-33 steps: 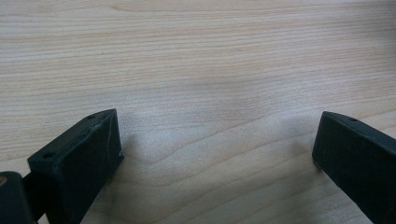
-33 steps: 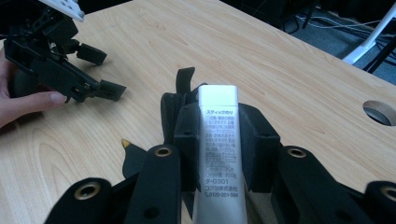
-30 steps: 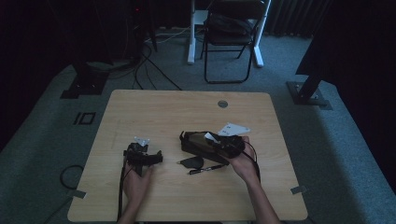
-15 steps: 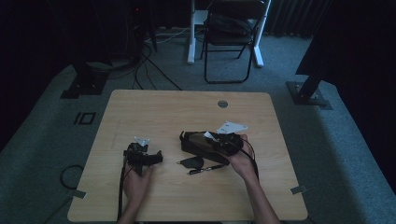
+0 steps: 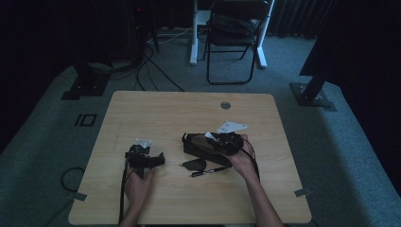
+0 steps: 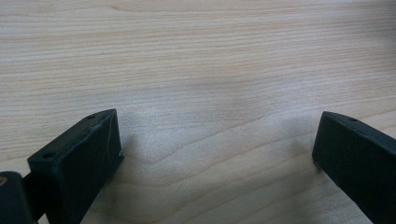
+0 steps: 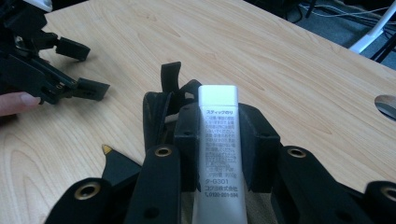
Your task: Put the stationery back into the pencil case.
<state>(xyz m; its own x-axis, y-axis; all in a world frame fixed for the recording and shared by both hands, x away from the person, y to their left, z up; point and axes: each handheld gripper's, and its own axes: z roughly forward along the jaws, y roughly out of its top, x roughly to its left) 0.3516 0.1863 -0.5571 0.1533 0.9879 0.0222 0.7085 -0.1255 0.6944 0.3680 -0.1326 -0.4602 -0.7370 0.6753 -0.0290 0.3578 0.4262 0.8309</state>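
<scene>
On the left, my left gripper (image 5: 158,161) rests on the table (image 5: 161,113) toward the near left corner, jaws wide apart over bare wood, nothing between them. Moving right, a black pencil case (image 7: 156,116) lies open near the table's middle, a pen (image 5: 210,171) just in front of it. My right gripper (image 7: 219,140) has its pads clamped on a white glue stick (image 7: 218,140), held over the case mouth. I judge it light, rigid and smooth plastic, likely slippery, so gripping mid-barrel as now suits it; squeezing near the cap risks popping it.
</scene>
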